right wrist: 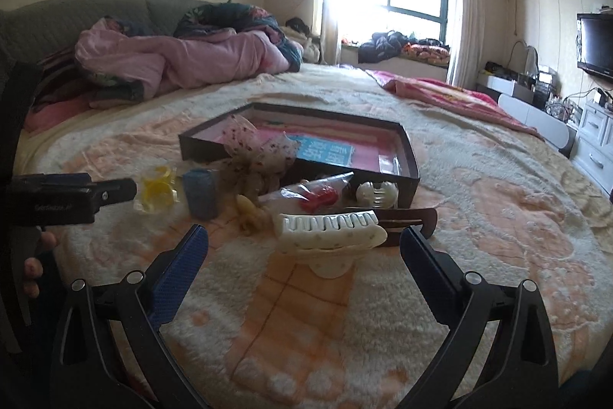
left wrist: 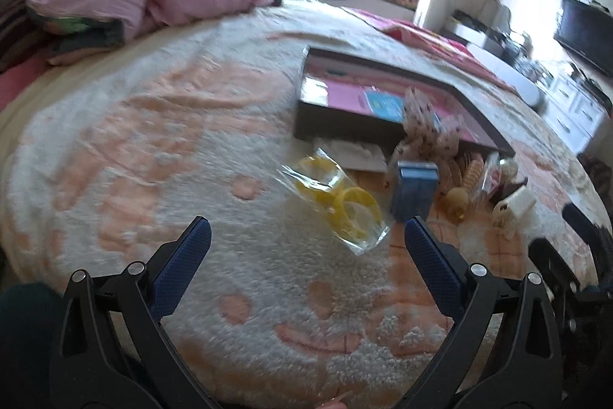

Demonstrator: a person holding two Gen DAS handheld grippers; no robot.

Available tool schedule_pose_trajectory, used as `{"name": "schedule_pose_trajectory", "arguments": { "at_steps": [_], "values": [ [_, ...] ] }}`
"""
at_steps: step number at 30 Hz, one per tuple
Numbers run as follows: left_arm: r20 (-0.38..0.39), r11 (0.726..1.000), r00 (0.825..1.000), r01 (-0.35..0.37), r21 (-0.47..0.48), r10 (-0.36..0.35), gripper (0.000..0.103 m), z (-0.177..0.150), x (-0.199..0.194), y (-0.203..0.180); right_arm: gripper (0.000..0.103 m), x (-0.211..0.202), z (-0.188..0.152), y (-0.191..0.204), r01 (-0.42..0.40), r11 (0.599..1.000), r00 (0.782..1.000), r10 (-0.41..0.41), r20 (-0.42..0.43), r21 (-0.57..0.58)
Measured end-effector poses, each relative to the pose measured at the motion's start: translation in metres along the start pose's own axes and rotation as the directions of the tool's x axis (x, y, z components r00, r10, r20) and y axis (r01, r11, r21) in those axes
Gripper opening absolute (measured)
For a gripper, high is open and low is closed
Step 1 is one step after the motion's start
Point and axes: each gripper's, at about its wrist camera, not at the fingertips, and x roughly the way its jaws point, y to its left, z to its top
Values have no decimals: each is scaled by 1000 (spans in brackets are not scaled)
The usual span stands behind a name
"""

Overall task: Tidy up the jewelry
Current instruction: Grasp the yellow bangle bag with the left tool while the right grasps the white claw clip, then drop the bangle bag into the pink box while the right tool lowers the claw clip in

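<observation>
Clutter of hair accessories sat on the fleece blanket [right wrist: 479, 217] in front of a dark shallow box [right wrist: 406, 156] with a pink lining. Left gripper [left wrist: 306, 240] hung empty, jaws spread wide, with a clear bag of yellow rings [left wrist: 337, 202] just past the tips at 12 o'clock and a blue cylinder [left wrist: 415, 190] at 1 o'clock beside the right finger. Right gripper [right wrist: 304, 244] was also wide apart and empty, a white claw clip [right wrist: 329, 230] lying between the tips at 12 o'clock and a brown barrette [right wrist: 402, 217] touching it at 1 o'clock. Further off, a polka-dot bow [right wrist: 256, 148] draped over the box's near wall, with a red item in a clear packet [right wrist: 318, 196] and a round white clip [right wrist: 377, 194] against it. Left view was motion-blurred, so the reach there was probably under way. Risks: the slick bag could slide or crumple out of a pinch; the left finger could knock the cylinder over; closing on the claw clip could drag the barrette along or squeeze the clip open; plush pile could snag the teeth.
</observation>
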Motion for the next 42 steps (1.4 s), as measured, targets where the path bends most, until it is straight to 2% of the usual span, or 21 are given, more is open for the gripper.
{"name": "schedule_pose_trajectory", "arguments": {
  "at_steps": [8,14,16,18,19,20,21,22,23,27,34,42],
  "values": [
    [-74,999,996,46,-17,-48,93,11,36,-2,97,32,1,-18,-7,999,998,9,-60,44],
    [-103,999,994,33,-15,-34,90,15,51,-7,97,50,3,-22,-36,997,994,42,-98,68],
    [-95,999,994,46,-11,-47,79,15,49,-8,93,53,3,-20,-47,997,994,52,-100,57],
    [-95,999,995,40,0,-40,64,16,49,-12,85,55,2,-19,-48,998,993,52,-101,45],
    [-93,999,995,40,8,-39,60,17,51,-14,79,55,1,-18,-50,998,993,54,-101,43],
    [-87,999,995,38,14,-37,50,17,50,-15,77,55,1,-18,-50,998,993,54,-101,40],
    [-86,999,996,37,20,-35,41,17,49,-16,78,54,1,-19,-53,998,993,57,-100,40],
    [-84,999,996,27,26,-25,38,17,48,-17,77,53,0,-19,-58,997,993,62,-97,40],
    [-82,999,996,27,28,-25,30,17,48,-16,77,52,1,-19,-60,997,993,64,-95,39],
    [-68,999,997,35,14,-34,13,20,41,-11,77,45,0,-24,-65,996,993,70,-91,56],
    [-24,997,997,75,4,-75,9,27,17,-5,77,31,10,-43,-57,994,996,64,-68,95],
    [39,994,994,105,28,-106,8,64,12,-17,77,37,39,-66,-16,991,999,23,-46,135]
  ]
}}
